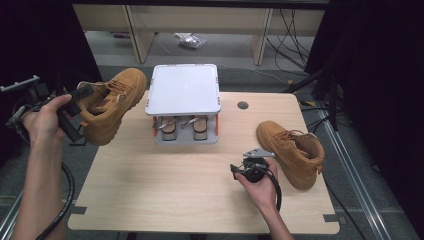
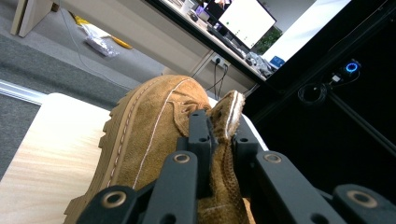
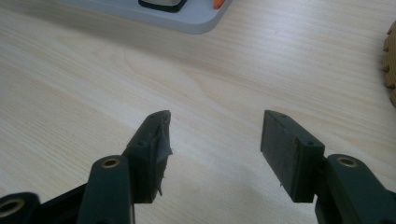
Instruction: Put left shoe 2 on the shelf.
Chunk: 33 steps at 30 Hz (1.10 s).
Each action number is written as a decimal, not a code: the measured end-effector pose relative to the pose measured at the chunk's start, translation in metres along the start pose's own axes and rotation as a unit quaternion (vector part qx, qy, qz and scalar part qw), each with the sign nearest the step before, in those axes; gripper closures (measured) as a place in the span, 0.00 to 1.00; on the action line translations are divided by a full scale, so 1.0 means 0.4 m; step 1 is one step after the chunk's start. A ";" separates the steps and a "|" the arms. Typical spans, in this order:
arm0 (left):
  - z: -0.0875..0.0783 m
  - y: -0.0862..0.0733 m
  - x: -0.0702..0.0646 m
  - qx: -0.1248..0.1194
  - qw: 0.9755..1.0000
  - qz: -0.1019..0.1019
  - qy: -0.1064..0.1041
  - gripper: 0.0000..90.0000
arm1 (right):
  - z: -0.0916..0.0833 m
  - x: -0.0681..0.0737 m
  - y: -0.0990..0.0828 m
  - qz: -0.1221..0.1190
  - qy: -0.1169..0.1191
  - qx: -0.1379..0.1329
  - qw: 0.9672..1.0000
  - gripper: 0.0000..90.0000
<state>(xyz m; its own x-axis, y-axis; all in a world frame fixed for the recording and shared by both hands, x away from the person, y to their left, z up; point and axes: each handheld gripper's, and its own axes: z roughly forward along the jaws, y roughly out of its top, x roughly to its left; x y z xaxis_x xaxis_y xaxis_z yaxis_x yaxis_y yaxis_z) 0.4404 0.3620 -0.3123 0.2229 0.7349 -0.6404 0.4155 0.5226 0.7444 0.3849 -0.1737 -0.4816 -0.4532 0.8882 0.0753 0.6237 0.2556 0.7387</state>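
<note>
**One boot is up in the air, one boot waits on the table**

The left boot (image 1: pixel 111 102) is off the table. It hangs in the air over the table's left edge, tipped on its side with the toe pointing toward the grey box. The left gripper (image 2: pixel 219 135) pinches it: in the left gripper view the two black jaws press together on the soft top edge of the boot, by the tongue, with the brown leather squeezed between them. The chunky sole (image 2: pixel 114 140) shows just to the left of the jaws.

The other boot (image 1: pixel 292 150) lies on the right side of the wooden table (image 1: pixel 165 195). Nothing holds it. It rests on its side with the toe pointing toward the middle of the table.

The right gripper (image 3: pixel 212 140) sits low over the table, just beside that second boot. Its jaws are spread wide, and there is only bare wood between them. A bit of the boot's sole (image 3: pixel 390 65) peeks in at the right edge of the right gripper view.

In the middle stands a grey rack (image 1: pixel 185 117) with a flat lid (image 1: pixel 184 89) on top. Under the lid two shoe-shaped holders (image 1: pixel 184 129) can be seen.

So it looks like the work has only started. One boot is picked up but is not put anywhere yet. I think it will go to the rack. The second boot has yet to be grabbed and moved too.
</note>
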 end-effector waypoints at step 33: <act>0.044 0.035 -0.059 0.001 1.000 0.003 -0.016 0.92 | 0.003 0.004 -0.003 -0.008 0.003 0.004 1.000 0.48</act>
<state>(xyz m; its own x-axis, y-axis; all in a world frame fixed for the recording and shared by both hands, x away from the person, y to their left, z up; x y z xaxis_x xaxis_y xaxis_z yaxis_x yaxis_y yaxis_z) 0.4566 0.3444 -0.2901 0.2542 0.7239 -0.6413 0.4156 0.5170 0.7483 0.3841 -0.1721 -0.4830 -0.4658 0.8823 0.0675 0.6215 0.2720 0.7347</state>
